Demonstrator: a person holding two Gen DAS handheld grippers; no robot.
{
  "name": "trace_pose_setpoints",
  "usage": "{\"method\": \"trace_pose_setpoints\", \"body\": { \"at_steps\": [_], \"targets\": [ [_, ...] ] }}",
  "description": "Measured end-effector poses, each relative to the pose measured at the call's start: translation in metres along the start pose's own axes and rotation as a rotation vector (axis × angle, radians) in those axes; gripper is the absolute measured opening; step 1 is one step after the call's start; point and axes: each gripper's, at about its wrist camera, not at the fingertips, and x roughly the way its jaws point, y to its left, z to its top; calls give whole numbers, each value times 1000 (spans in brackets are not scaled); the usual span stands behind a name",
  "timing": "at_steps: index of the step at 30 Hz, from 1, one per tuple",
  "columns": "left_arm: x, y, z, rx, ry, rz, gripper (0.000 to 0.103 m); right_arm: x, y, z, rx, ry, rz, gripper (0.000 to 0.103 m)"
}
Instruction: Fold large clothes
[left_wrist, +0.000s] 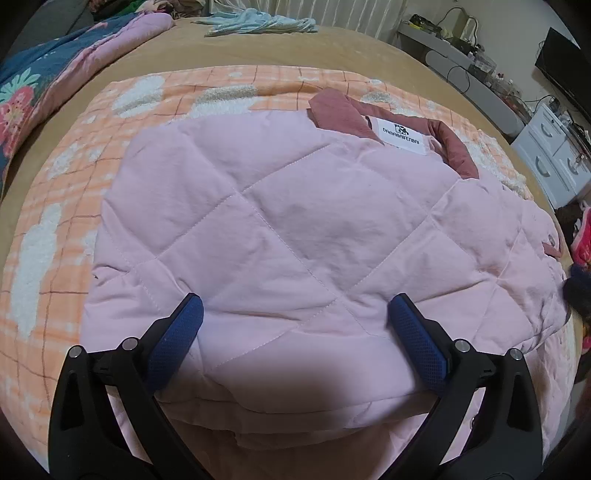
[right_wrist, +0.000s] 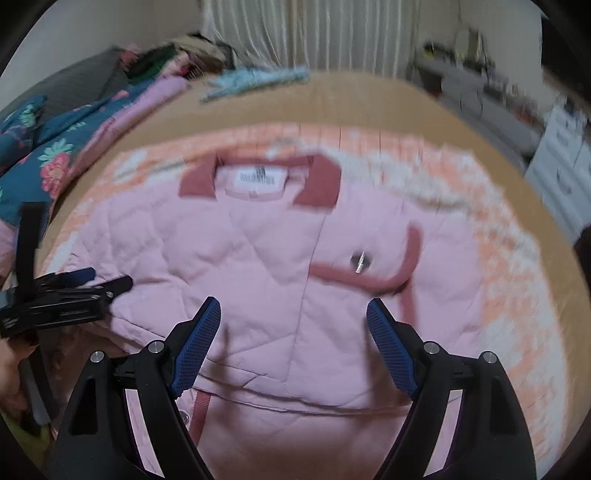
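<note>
1 pink jacket (left_wrist: 295, 221), 1 orange blanket (left_wrist: 55, 236), 2 tools: left (left_wrist: 295, 310), right (right_wrist: 293, 310), 1 floral quilt (left_wrist: 22, 92).

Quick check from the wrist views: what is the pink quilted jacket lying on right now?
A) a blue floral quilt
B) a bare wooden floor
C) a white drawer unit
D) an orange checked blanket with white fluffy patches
D: the pink quilted jacket rests on the orange checked blanket spread over the bed; the blue floral quilt is bunched off to the side, apart from it.
</note>
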Motion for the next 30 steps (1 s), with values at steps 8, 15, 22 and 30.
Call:
{"method": "trace_pose_setpoints", "body": {
  "at_steps": [8,15,22,30],
  "targets": [
    [-17,-4,-4,-12,-19,15,95,46,-12,-25,74,62,15,83],
    [-49,-4,-14,-27,-52,2,95,15,-12,-33,120,33,60,86],
    [-89,-12,-25,-4,-94,-6,95,-42,-17,-42,140,-68,88,97],
    [-138,-26,-37,31,-158,-4,95,-101,-28,-50,160,-150,106,98]
  ]
}}
